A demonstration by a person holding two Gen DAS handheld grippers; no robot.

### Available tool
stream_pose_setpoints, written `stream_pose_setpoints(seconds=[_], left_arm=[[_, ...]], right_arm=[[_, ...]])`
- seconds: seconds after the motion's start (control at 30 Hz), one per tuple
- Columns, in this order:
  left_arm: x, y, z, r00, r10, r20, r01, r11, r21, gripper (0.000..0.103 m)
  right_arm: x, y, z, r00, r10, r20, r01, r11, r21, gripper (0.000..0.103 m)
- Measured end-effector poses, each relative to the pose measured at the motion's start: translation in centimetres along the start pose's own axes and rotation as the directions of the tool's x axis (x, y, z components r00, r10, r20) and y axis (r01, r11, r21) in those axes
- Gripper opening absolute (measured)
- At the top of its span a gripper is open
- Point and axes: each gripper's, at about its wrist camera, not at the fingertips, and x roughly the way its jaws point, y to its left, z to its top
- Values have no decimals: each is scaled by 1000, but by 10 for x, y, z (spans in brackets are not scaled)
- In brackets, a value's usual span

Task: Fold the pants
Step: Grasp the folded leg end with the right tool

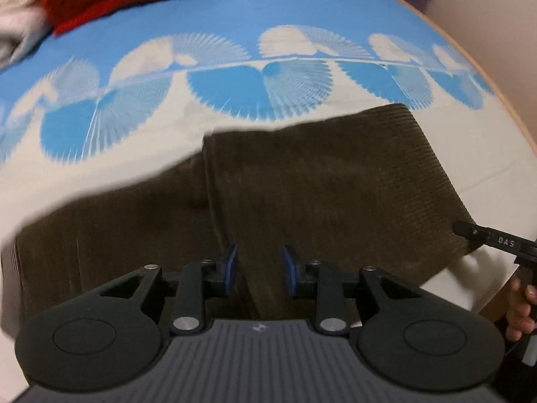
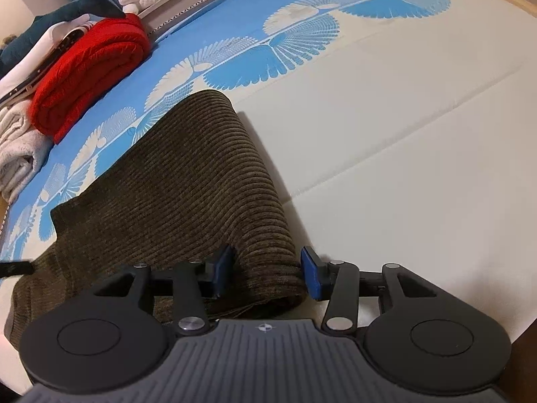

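Dark olive-brown corduroy pants (image 1: pixel 319 181) lie on a blue-and-cream patterned bed cover, one part folded over another. In the left wrist view my left gripper (image 1: pixel 260 270) is open, its blue pads on either side of a raised fold of the pants. In the right wrist view the pants (image 2: pixel 188 181) slope up toward my right gripper (image 2: pixel 266 273), which is open with its pads on either side of the near folded edge. The right gripper's tip also shows at the pants' right corner in the left wrist view (image 1: pixel 470 233).
A folded red knit blanket (image 2: pixel 90 67) and a pale towel (image 2: pixel 16 144) lie at the far side of the bed, with a plush shark (image 2: pixel 67 10) behind. The bed's wooden rim (image 1: pixel 486 77) curves along the right. The cream part of the cover (image 2: pixel 402 134) lies right of the pants.
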Motion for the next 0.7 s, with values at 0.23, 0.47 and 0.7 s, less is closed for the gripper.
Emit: stream_pose_setpoints(seconds=[0.23,0.47,0.7], left_arm=[[23,-14,-39,992,119,-45,-114,988,100,32],[-3,10,-47,999,50,-9,-50,998,-23,33],[-17,10,-42,998,9,57,-8,1000,-22,38]], right_arm=[[-5,7,-4,999,-30,18,30,999,-33,45],[-1,5,-3,999,-54,0,54,998,21,49],[-10,23,-7,995,-78,63,80,996,-39,34]])
